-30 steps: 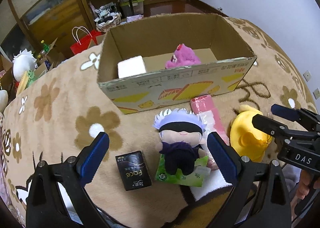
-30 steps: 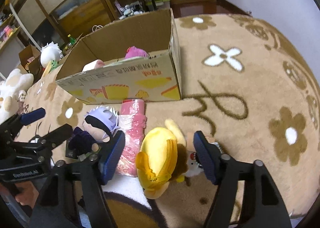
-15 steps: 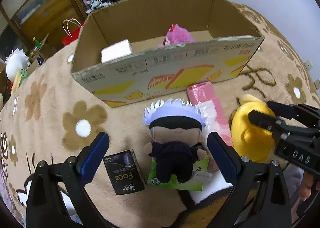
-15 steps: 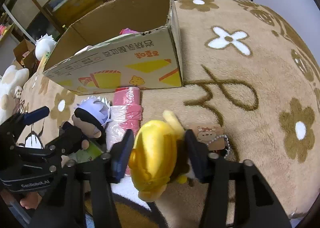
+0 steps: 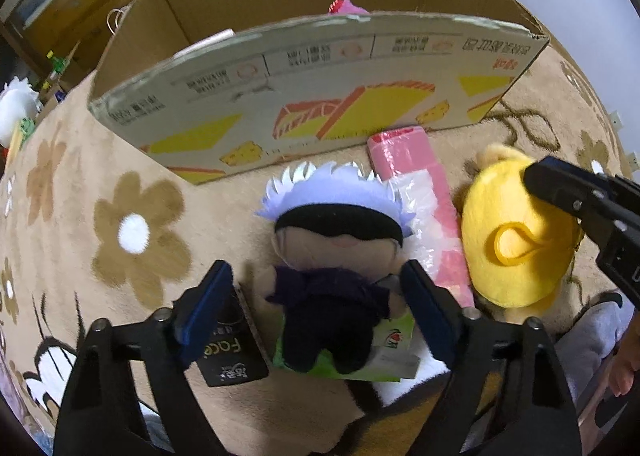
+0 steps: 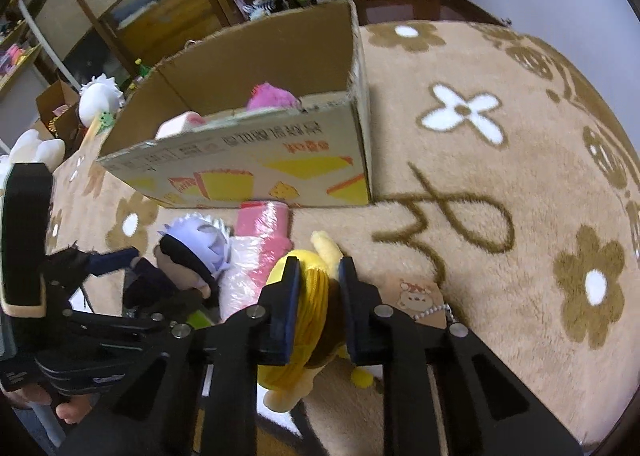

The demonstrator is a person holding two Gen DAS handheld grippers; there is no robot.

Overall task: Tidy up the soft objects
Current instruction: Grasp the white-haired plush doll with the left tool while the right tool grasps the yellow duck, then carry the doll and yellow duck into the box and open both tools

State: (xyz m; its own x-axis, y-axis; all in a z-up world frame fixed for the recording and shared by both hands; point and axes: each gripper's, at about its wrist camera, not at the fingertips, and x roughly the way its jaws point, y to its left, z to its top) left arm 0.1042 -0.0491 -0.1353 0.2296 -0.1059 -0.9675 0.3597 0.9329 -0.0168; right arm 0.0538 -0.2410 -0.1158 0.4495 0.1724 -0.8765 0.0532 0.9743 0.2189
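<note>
A flowered blanket [image 5: 132, 183] bears a cardboard box [image 5: 320, 95] and plush toys [image 5: 340, 232].

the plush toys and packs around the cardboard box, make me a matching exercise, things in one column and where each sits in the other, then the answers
Things
1. yellow plush
2. white-haired doll
3. pink plush
4. black pack

Places
A. inside the cardboard box
B. between the open jaws of the left gripper
C. squeezed by the right gripper
D. on the blanket beside the doll, partly under the left jaw

Pairs: 1-C, 2-B, 3-A, 4-D

The box wall [image 5: 320, 67] hides most of your pink plush [image 5: 346, 7]; the black packet [image 5: 228, 356] sits half behind your left gripper [image 5: 320, 308].
</note>
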